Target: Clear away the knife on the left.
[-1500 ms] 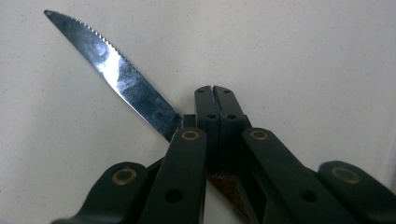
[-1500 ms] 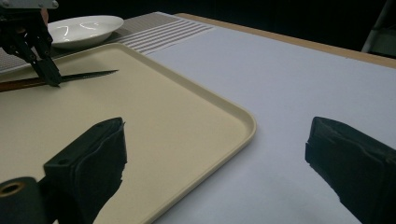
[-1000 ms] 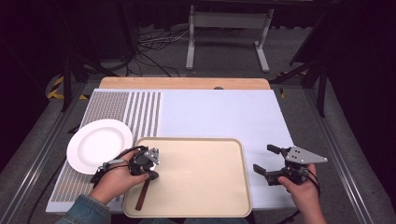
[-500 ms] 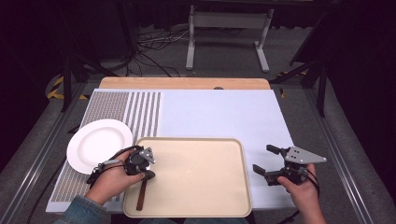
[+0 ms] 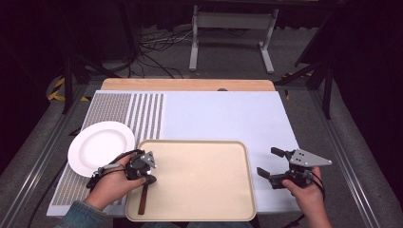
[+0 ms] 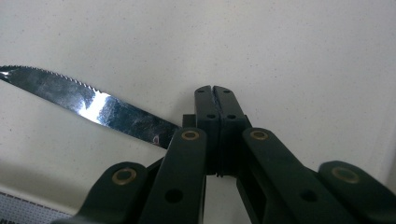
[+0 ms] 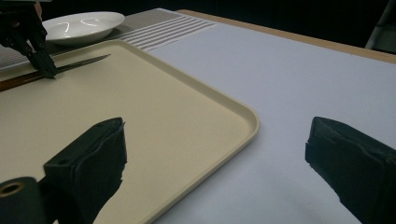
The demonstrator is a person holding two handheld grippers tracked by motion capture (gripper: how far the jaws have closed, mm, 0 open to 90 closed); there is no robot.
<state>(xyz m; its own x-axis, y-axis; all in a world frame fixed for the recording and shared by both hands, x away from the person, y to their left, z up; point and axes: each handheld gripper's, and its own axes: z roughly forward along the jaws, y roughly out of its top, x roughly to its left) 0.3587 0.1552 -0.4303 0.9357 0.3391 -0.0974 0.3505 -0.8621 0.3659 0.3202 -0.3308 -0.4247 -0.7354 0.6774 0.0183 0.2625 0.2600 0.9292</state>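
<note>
My left tool (image 6: 215,93) is pinched on the knife (image 6: 88,105) near the handle: thin, stiff, slick steel, serrated. Right tool (image 5: 275,166) spread, idle.

No readable text, labels or nos. anywhere, fine print possibly lost to low res.

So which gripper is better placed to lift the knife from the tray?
Left. The left gripper is already at the knife on the tray, jaws together beside its blade. The right gripper is open, off the tray's far side.
</note>
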